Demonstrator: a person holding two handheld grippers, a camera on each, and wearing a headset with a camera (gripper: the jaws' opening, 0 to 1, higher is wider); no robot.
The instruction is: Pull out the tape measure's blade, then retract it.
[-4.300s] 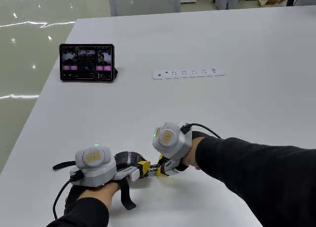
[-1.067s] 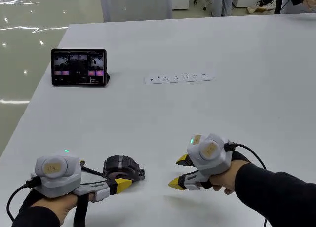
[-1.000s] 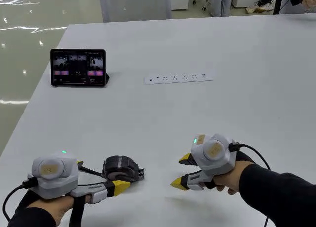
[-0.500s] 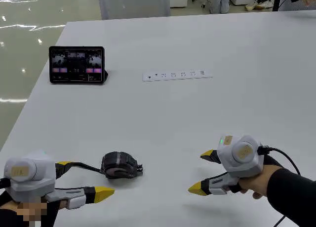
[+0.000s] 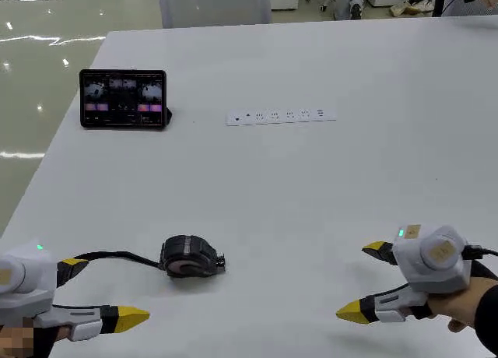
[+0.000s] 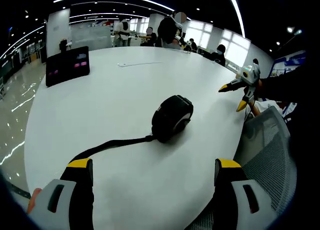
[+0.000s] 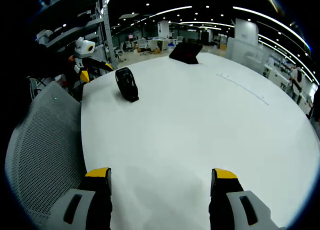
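The tape measure (image 5: 191, 257) lies on the white table (image 5: 311, 187), close to the near edge and toward its left end, with neither gripper touching it. It is a dark, rounded case resting on the tabletop, and a small tab shows at its right end. A black strap (image 5: 109, 257) runs from the case's left side along the table toward the left gripper (image 5: 105, 289).

The left gripper sits at the near left corner. Its yellow-tipped jaws are spread wide and hold nothing, with the strap's end lying near the upper jaw. In the left gripper view, the two jaws of the left gripper (image 6: 154, 165) stand far apart, the tape measure (image 6: 172, 117) lies ahead between them, and the strap (image 6: 110, 146) curves back toward the left jaw.

The right gripper (image 5: 362, 280) is near the near edge toward the right, well apart from the tape measure. Its jaws are also spread and empty. The right gripper view shows the right gripper (image 7: 161, 173) with bare tabletop between its parted jaws. In that view the tape measure (image 7: 127, 83) is further off, by the table edge.

A tablet (image 5: 123, 99) stands propped near the left edge with its screen lit. A white power strip (image 5: 282, 116) lies flat around the middle of the table.
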